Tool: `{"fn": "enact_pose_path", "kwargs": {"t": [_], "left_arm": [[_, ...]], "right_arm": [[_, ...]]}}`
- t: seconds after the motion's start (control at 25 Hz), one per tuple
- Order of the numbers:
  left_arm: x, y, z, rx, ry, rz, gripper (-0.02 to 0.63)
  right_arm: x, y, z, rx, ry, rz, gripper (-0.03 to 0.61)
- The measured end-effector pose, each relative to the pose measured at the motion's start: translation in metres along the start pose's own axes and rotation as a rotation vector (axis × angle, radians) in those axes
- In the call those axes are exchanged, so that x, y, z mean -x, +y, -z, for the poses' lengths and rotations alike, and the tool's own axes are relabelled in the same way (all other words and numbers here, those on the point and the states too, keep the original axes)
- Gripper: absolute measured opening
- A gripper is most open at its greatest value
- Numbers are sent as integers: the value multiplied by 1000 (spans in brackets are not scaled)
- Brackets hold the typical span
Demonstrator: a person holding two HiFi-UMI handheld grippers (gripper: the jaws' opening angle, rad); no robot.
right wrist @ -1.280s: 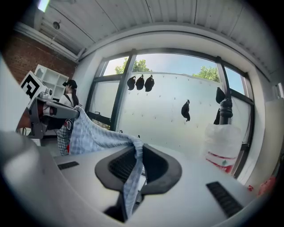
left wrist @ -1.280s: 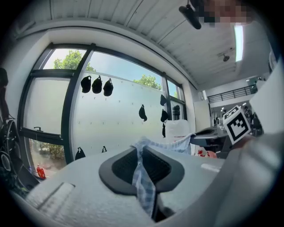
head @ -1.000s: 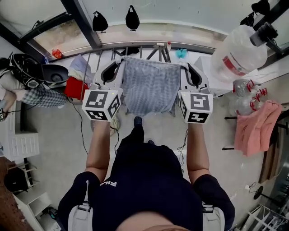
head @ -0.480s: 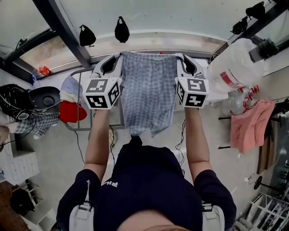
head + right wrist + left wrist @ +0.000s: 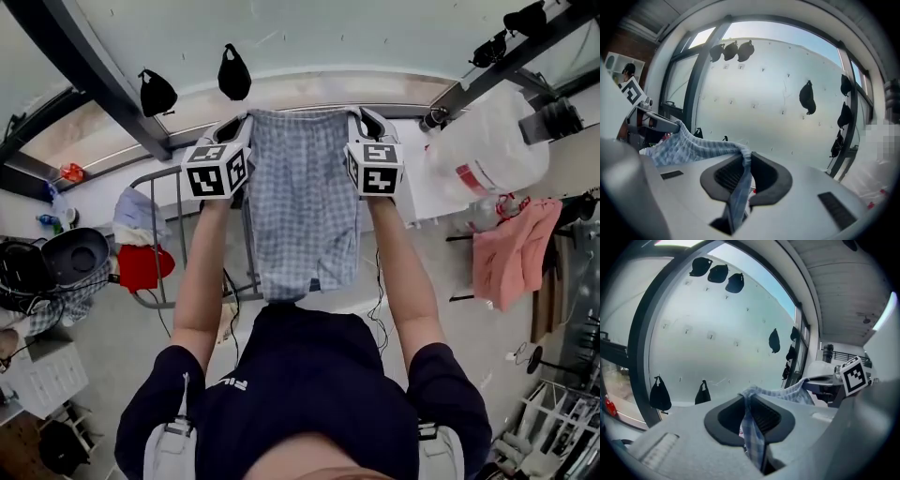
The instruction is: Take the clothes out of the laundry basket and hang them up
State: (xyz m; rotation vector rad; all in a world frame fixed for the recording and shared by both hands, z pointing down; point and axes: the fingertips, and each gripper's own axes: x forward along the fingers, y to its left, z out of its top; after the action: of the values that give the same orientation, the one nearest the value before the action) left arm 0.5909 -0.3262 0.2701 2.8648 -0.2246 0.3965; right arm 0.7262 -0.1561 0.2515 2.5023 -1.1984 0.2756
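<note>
A blue-and-white checked garment (image 5: 305, 202) hangs spread out between my two grippers, held by its gathered top edge at chest height. My left gripper (image 5: 240, 124) is shut on the left corner of that edge, and the cloth (image 5: 753, 432) runs pinched between its dark pads. My right gripper (image 5: 365, 116) is shut on the right corner, the fabric (image 5: 738, 187) trapped between its jaws. A metal drying rack (image 5: 173, 234) stands below and to the left, partly hidden behind the garment. The laundry basket is not in view.
Red and pale clothes (image 5: 142, 253) lie by the rack's left end. A pink cloth (image 5: 511, 253) hangs at the right. A large clear plastic bag (image 5: 483, 150) sits at the upper right. Black bags (image 5: 232, 71) hang on the pale wall ahead.
Both grippers have risen and moved forward together with the garment, which now hangs longer and straighter below them. The grip on both corners is unchanged.
</note>
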Motion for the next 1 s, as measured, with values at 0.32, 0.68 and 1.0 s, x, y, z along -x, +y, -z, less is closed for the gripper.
{"fn": "enact_pose_path", "kwargs": {"t": [0.32, 0.68, 1.0], "left_arm": [[-73, 50, 80, 100, 201, -17, 48], [-107, 68, 163, 139, 414, -57, 191], [-89, 70, 196, 153, 463, -89, 304]], "right_arm": [[-84, 15, 77, -123, 182, -54, 44], [-128, 23, 170, -287, 394, -79, 214], [-115, 26, 210, -376, 478, -147, 337]]}}
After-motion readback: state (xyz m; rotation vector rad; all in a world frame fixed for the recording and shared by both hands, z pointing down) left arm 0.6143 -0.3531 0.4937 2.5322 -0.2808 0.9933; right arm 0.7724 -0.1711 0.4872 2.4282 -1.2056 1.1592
